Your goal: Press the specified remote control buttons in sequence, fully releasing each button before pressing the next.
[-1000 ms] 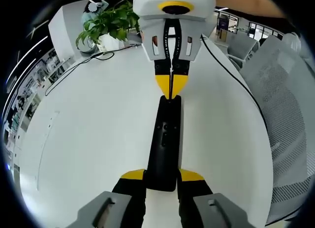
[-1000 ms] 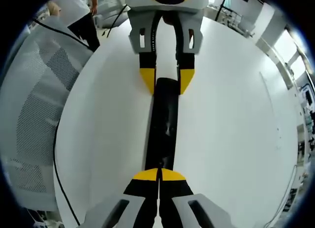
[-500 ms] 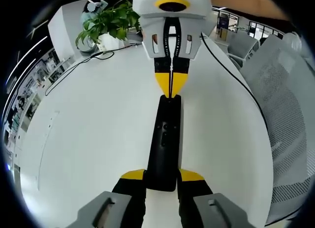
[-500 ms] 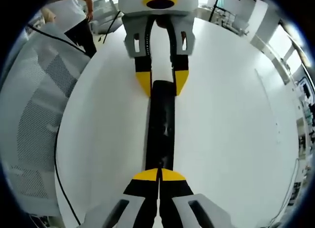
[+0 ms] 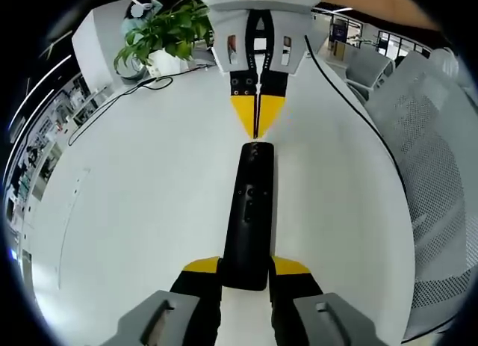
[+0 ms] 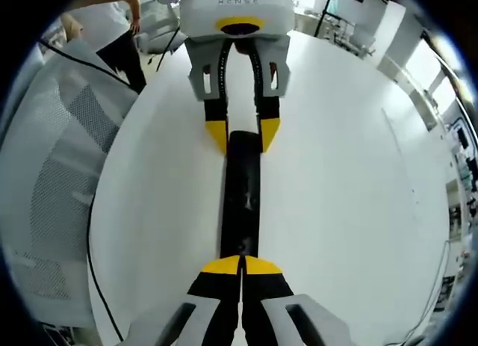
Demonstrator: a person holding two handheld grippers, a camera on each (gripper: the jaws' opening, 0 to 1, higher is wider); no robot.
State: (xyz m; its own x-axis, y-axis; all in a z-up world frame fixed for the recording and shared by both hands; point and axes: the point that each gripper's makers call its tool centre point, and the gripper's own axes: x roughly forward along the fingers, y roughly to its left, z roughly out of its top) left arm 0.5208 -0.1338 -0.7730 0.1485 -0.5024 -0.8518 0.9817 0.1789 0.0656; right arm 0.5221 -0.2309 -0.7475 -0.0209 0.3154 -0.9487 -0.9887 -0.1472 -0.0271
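A potted plant (image 5: 166,34) stands at the far left corner of the white table (image 5: 134,181), with a black cable (image 5: 112,103) trailing from it along the table's left side. Moving right, the black remote control (image 5: 250,211) lies lengthwise down the middle of the table, well clear of every edge. The left gripper (image 5: 246,275) has its yellow-tipped jaws set either side of the remote's near end, pinching it to steady it. Opposite, the right gripper (image 5: 255,118) has its jaws pressed together into one point, which hangs at the remote's far end; whether it touches I cannot tell. In the right gripper view that same closed tip (image 6: 240,265) sits over one end of the remote (image 6: 242,193), with the left gripper (image 6: 243,133) clamped on the other. To the right stand mesh office chairs (image 5: 429,174).

The risk, as I judge it, is that the narrow closed tip slides off a small button or lands on its neighbour. A hard push could also tilt the remote in the clamp.
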